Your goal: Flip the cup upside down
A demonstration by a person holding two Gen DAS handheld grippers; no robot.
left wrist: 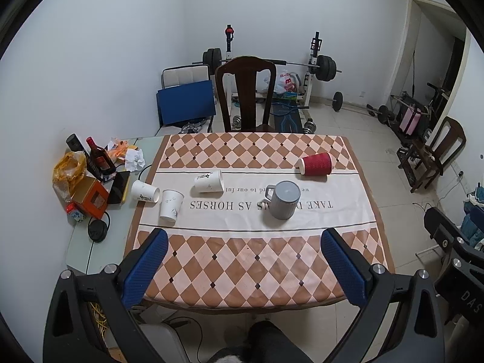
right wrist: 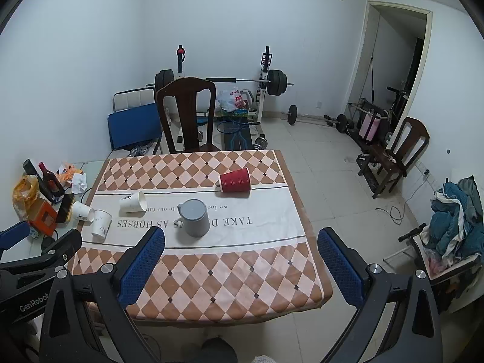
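We hold left gripper [left wrist: 243,240] and right gripper [right wrist: 240,237] spread, empty; grey mug [left wrist: 283,199] sits inverted, red cup [left wrist: 314,164] lying beyond it.

White walls [right wrist: 242,24] are seen on all sides, lit evenly. The floor [right wrist: 326,175] is covered in pale tiles. A dark wooden chair [left wrist: 245,90] is pushed against the far edge of the table [left wrist: 251,275], which is draped in a brown and peach diamond cloth. Behind it a barbell rack [right wrist: 266,84] with black plates is set against the back wall, beside a blue panel [left wrist: 185,101]. An open doorway [right wrist: 393,69] is seen at the right, with a second wooden chair [right wrist: 402,151] near it. A pile of clothes [right wrist: 459,224] is heaped at the far right.
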